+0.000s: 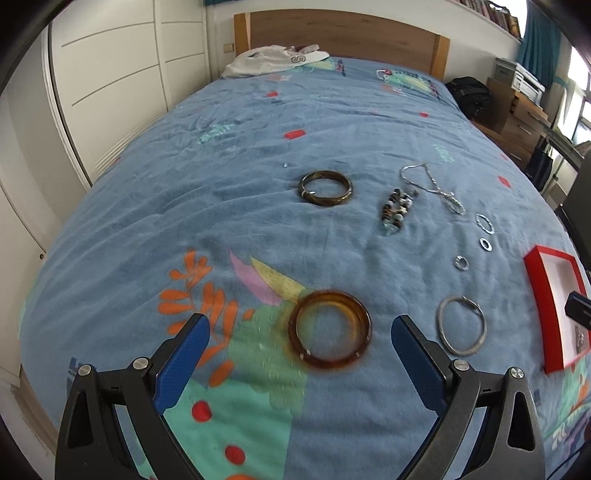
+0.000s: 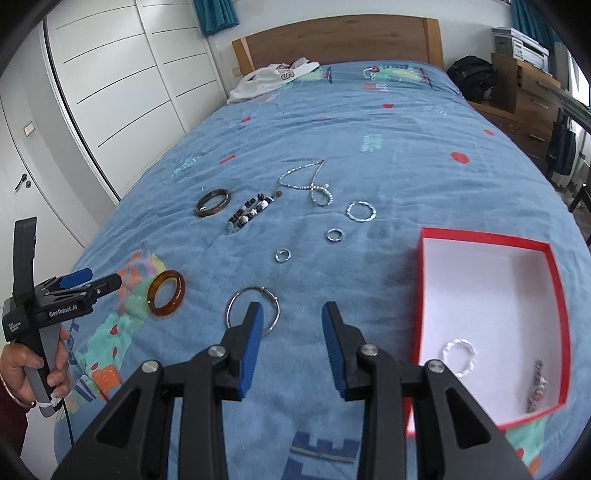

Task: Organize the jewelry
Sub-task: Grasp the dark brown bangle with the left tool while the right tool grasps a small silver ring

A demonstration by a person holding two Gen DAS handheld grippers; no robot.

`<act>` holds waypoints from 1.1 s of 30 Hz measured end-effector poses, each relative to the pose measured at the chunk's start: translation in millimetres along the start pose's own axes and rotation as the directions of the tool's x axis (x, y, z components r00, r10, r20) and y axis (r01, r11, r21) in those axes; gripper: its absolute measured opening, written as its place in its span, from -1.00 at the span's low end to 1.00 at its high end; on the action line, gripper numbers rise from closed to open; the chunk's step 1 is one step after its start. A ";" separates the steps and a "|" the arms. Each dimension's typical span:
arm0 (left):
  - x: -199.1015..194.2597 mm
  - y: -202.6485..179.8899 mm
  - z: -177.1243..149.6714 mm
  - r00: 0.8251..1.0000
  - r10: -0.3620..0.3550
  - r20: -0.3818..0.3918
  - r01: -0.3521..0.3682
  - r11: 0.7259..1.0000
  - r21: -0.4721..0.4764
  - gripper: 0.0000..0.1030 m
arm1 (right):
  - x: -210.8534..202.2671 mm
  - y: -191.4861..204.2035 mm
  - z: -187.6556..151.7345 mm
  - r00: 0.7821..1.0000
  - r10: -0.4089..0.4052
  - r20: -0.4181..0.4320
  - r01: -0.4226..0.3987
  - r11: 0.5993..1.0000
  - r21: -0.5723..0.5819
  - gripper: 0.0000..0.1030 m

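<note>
An amber bangle point(image 1: 330, 329) point(image 2: 166, 292) lies on the blue bedspread between the wide-open fingers of my left gripper point(image 1: 300, 334) point(image 2: 99, 282). A silver hoop bracelet point(image 1: 461, 325) point(image 2: 253, 310) lies just right of it, partly behind the left finger of my open, empty right gripper point(image 2: 292, 317). Further back lie a dark bangle point(image 1: 325, 187) point(image 2: 213, 202), a beaded bracelet point(image 1: 394, 210) point(image 2: 249, 214), a silver chain point(image 1: 432, 184) point(image 2: 310, 181) and three small silver rings point(image 2: 361, 211). A red box point(image 1: 554, 306) point(image 2: 484, 314) at right holds a clear ring point(image 2: 460, 356) and a beaded piece point(image 2: 535, 386).
White clothing point(image 1: 273, 59) lies by the wooden headboard point(image 1: 343, 33). White wardrobe doors point(image 1: 110, 85) stand left of the bed. A black bag point(image 1: 467, 92) and wooden drawers point(image 1: 517, 118) stand right of it. The bed edge runs close behind the red box.
</note>
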State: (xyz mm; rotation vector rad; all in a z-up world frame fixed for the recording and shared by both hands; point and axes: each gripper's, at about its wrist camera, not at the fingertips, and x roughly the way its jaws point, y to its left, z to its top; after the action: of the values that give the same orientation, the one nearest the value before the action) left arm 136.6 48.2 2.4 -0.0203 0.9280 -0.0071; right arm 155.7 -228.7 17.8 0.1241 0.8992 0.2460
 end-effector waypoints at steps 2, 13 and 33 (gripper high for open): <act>10.4 -0.1 6.5 1.000 0.008 -0.004 -0.008 1.000 -0.001 0.89 | 10.8 0.4 3.3 1.000 0.004 -0.010 -0.004 1.000 -0.010 -0.37; 61.4 -2.1 41.5 0.999 0.031 -0.022 -0.031 0.999 0.010 0.89 | 63.6 1.1 19.6 0.998 0.034 -0.053 -0.035 0.999 -0.016 -0.37; 142.8 -18.3 111.3 0.999 -0.003 -0.046 0.005 0.999 0.032 0.89 | 132.8 8.5 33.5 0.991 0.066 -0.113 -0.068 0.998 -0.015 -0.37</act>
State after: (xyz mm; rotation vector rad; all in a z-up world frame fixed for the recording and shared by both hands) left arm 311.4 29.4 -44.8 0.0075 0.9737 -0.0260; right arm 259.9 -185.6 -60.4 0.1246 1.0052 0.3266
